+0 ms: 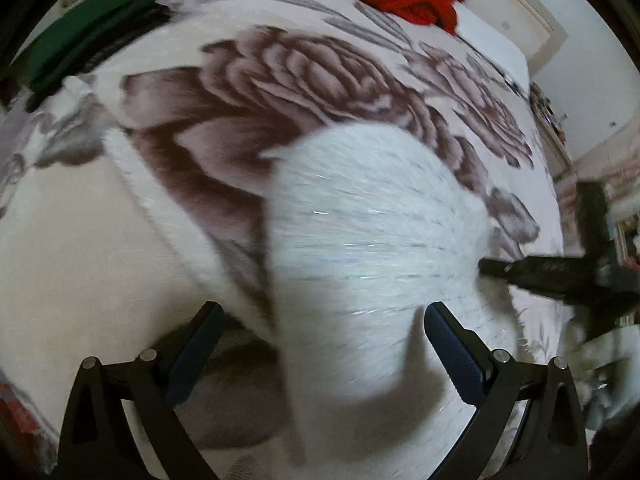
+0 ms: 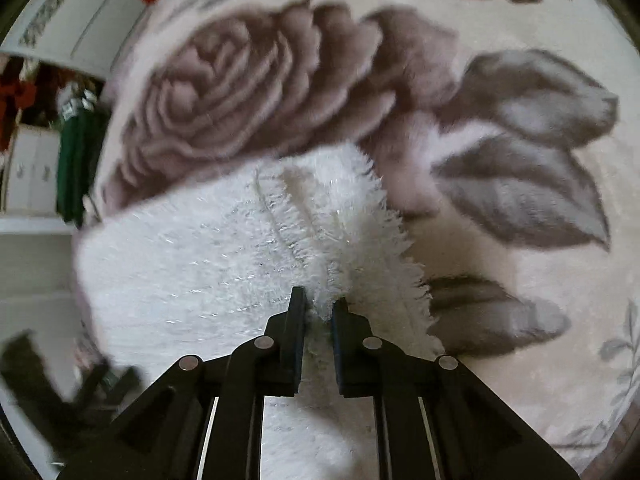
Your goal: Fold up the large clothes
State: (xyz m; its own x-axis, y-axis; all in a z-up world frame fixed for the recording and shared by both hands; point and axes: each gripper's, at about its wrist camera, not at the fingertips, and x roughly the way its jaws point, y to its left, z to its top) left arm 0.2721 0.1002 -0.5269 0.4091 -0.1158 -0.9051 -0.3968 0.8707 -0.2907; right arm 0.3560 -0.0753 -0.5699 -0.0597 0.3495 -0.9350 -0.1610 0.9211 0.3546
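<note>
R claw [image 2: 319, 302] grips white sweater [image 2: 224, 256].

The left gripper [image 1: 320, 320] was held wide open; the right gripper [image 2: 319, 300] was clamped nearly closed.

Fuzzy white sweater [image 2: 224, 256] — glinting threads; plush floral blanket [image 1: 80, 240] — soft, matt
</note>
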